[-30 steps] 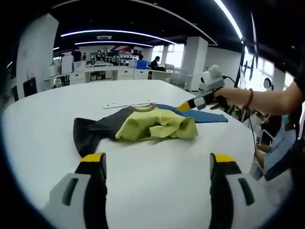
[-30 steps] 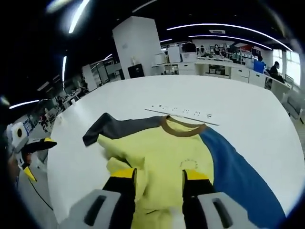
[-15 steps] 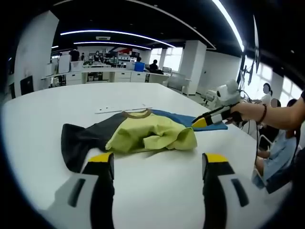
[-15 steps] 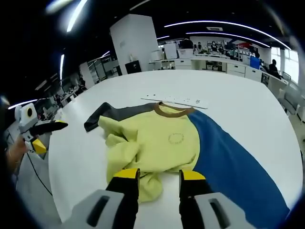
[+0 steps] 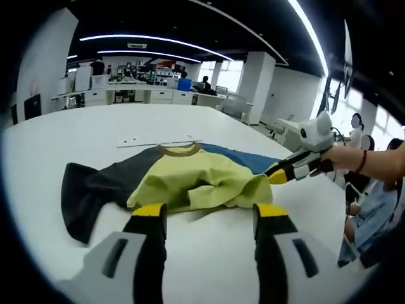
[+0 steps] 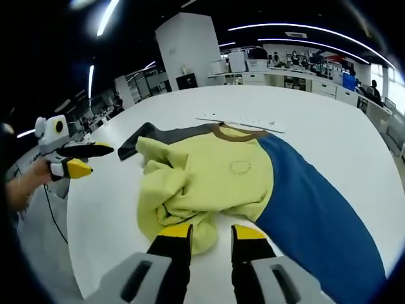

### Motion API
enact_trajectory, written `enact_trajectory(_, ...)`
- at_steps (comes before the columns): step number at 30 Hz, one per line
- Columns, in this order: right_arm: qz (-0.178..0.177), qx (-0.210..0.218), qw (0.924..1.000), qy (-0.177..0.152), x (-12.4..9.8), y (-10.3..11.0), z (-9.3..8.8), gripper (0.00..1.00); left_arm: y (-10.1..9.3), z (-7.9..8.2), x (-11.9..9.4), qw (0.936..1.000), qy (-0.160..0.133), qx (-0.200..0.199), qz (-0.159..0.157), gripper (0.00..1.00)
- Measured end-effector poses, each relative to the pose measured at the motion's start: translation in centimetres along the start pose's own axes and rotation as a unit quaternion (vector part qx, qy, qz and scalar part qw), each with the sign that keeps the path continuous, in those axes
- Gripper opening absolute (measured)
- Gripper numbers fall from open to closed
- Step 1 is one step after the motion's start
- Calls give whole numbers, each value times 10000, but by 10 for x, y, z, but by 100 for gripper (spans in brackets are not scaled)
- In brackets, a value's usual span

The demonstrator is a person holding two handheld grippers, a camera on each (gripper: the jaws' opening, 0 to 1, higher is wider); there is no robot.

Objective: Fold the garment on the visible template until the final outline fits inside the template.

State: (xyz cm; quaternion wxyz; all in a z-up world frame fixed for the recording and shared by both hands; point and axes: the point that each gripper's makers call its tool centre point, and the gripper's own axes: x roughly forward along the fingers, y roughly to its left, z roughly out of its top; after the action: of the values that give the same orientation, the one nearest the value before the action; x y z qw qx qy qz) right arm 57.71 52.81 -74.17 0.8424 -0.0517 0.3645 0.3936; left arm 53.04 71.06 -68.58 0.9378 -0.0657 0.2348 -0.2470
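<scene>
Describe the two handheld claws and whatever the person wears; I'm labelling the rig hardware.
Both claws have black jaws with yellow tips on grey-white bodies. The right claw carries a white housing on top. The left claw has one black and one yellow-tipped jaw. A dark band circles the wrist behind the right claw.

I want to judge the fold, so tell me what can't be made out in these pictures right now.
- Garment hem: in the right gripper view, the right gripper jaws cover the near edge, so contact is unclear.
- Blue sleeve: cut off by that view's edge.
- Template strip: markings too small in the left gripper view.
- Dark sleeve: underside hidden, left gripper view.
</scene>
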Motion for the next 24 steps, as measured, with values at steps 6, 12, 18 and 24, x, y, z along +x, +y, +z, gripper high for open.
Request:
enact_trajectory(6,54,-229,9996,136,11,0,-6,18,5,-3,21,9997,19,-224,76,31)
enact_trajectory(12,124,-503,9984,203,16,4,-9,16,11,-7,43,9995,107,-252,155,29)
enact_trajectory(18,135,-669,9972,296,21,5,-14,14,16,-17,58,9989,257,-347,201,26)
enact_trajectory(24,243,-728,9964,365,25,8,-16,10,20,-23,67,9983,359,-381,243,22)
